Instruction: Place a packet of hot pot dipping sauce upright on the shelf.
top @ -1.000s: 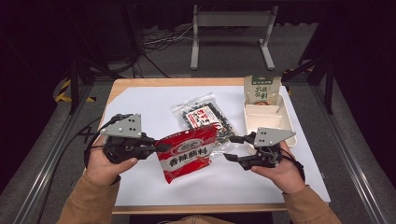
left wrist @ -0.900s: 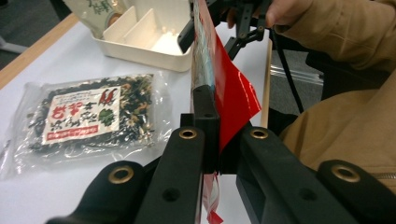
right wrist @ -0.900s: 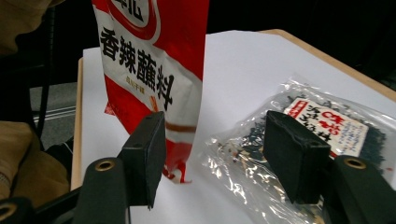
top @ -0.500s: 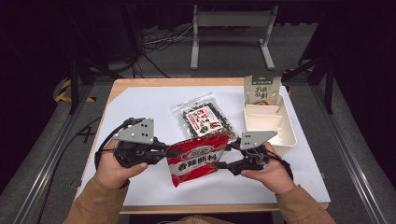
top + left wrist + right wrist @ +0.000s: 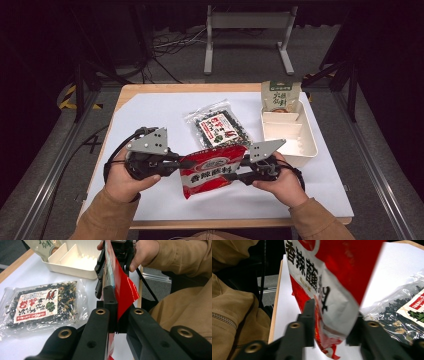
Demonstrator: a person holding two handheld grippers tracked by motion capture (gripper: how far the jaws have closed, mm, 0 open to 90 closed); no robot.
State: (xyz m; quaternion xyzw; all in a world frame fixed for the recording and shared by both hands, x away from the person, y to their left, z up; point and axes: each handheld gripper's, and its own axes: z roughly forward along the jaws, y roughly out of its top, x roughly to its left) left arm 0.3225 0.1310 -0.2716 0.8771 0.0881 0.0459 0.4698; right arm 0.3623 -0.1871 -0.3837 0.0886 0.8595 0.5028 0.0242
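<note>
A red and white snack packet [image 5: 212,171] hangs just above the table between my two grippers. My left gripper [image 5: 179,164] is shut on its left edge, and my right gripper [image 5: 244,174] is shut on its right edge. In the left gripper view the jaws [image 5: 113,296] pinch the red packet [image 5: 123,282] edge-on, with the other hand and gripper [image 5: 117,255] beyond it. The right gripper view has the packet [image 5: 329,290] hanging between the closed jaws [image 5: 333,320]. Both hands are near the table's front edge.
A clear bag of dark dried greens [image 5: 218,127] lies flat just behind the packet. At the right stands a white divided tray [image 5: 305,145] with a green and white pouch [image 5: 281,95] leaning at its far end. White paper [image 5: 150,115] covers the table.
The two hands have drawn closer together and towards the front edge. The red packet has shifted slightly right and now spans level between both grippers.
</note>
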